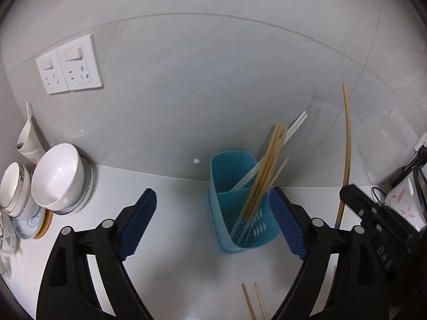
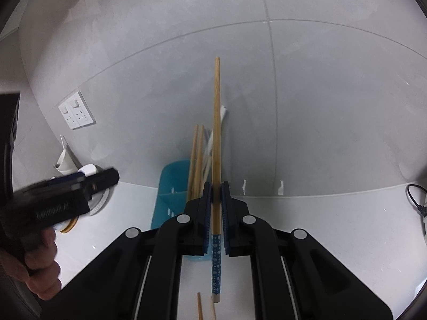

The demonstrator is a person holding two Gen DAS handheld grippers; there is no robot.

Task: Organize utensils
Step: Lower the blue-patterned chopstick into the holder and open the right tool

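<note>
A blue slotted utensil holder (image 1: 240,226) stands on the white counter by the wall, with several wooden chopsticks (image 1: 264,170) and two white ones (image 1: 293,125) leaning in it. My left gripper (image 1: 212,194) hangs open just in front of the holder, nothing between its blue pads. My right gripper (image 2: 216,186) is shut on a wooden chopstick (image 2: 216,133) with a blue dotted end, held upright above the holder (image 2: 168,186). That chopstick (image 1: 347,146) also shows in the left wrist view, at the right. Two loose chopsticks (image 1: 253,304) lie on the counter near me.
Stacked white bowls (image 1: 58,176), cups and plates (image 1: 29,221) sit at the left by the wall. A double socket (image 1: 69,64) is on the tiled wall. A patterned container (image 1: 403,200) and a black cable (image 2: 416,200) are at the right. A hand (image 2: 40,266) holds the left gripper.
</note>
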